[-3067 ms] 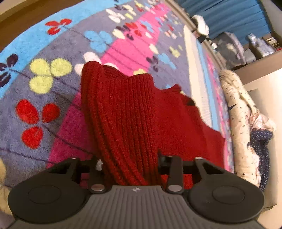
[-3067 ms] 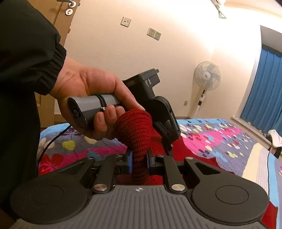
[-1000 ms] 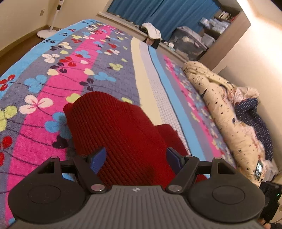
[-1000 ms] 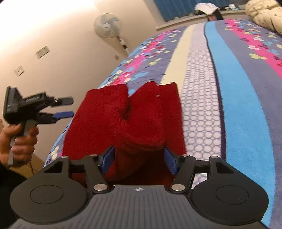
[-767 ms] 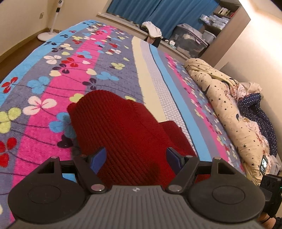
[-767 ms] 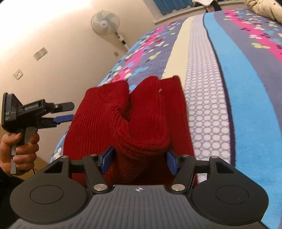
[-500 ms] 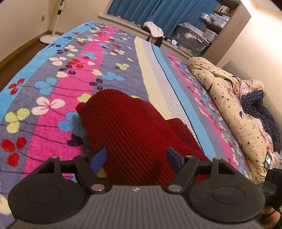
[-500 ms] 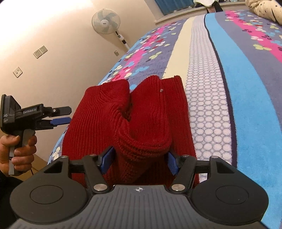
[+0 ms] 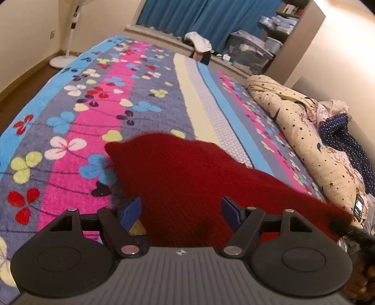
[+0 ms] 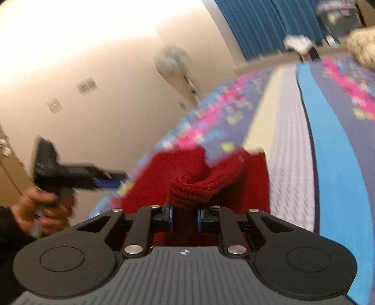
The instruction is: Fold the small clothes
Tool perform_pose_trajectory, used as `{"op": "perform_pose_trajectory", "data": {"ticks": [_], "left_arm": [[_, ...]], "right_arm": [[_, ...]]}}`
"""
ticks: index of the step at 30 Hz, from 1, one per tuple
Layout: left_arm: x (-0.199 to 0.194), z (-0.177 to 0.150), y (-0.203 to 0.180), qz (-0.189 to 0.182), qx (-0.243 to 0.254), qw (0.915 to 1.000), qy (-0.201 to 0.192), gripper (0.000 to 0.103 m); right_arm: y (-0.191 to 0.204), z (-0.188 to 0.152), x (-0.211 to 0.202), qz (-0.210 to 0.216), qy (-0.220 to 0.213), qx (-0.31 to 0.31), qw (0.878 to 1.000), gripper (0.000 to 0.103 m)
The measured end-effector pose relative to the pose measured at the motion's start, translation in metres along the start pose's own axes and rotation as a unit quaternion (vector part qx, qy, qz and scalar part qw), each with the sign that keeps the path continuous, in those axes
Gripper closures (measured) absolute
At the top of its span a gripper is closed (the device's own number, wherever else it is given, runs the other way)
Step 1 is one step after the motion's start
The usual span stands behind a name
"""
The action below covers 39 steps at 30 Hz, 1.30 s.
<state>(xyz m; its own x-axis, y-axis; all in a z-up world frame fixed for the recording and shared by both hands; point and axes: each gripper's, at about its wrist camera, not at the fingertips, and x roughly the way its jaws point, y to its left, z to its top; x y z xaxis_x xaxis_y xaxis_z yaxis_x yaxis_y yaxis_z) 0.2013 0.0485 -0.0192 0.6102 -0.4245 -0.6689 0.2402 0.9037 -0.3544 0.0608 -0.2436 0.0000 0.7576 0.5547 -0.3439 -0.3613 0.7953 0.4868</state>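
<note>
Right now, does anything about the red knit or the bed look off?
The red knit isn't flat: it's bunched, one end pulled up where the right gripper is closing on a fold. A rumpled star-print quilt lies along the bed's far side. No damage visible.

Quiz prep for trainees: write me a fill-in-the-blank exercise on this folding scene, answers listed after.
1. The knitted garment on the bed is ____ in colour.
2. The right gripper is closing, with a bunched ____ of the garment between its pads.
3. The left gripper stands ____, its pads not pressing on the knit.
4. The curtains behind the bed are ____.

Answers: red; fold; open; blue
</note>
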Motion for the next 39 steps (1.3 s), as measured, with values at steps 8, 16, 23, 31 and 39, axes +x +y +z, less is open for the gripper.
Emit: {"op": "perform_pose_trajectory", "data": {"ticks": [8, 16, 23, 31, 39], "left_arm": [[-0.005, -0.001, -0.016, -0.036, 0.047, 0.9982, -0.008, 0.024], [0.014, -0.008, -0.040, -0.074, 0.106, 0.9912, 0.024, 0.024], [0.038, -0.049, -0.078, -0.099, 0.238, 0.9621, 0.088, 0.024], [0.054, -0.084, -0.089, -0.031, 0.285, 0.9553, 0.071, 0.020], [0.026, -0.087, -0.113, 0.064, 0.184, 0.9802, 0.036, 0.041]], "right_arm": [[-0.066, -0.025, 0.003, -0.094, 0.128, 0.115, 0.981, 0.080], [-0.077, -0.029, -0.002, -0.118, 0.114, 0.129, 0.978, 0.041], [-0.075, -0.038, 0.012, -0.109, 0.125, 0.149, 0.975, 0.041], [-0.044, -0.025, 0.026, -0.142, 0.109, 0.064, 0.982, 0.076], [-0.052, -0.023, 0.039, -0.197, 0.157, 0.079, 0.965, 0.078]]}}
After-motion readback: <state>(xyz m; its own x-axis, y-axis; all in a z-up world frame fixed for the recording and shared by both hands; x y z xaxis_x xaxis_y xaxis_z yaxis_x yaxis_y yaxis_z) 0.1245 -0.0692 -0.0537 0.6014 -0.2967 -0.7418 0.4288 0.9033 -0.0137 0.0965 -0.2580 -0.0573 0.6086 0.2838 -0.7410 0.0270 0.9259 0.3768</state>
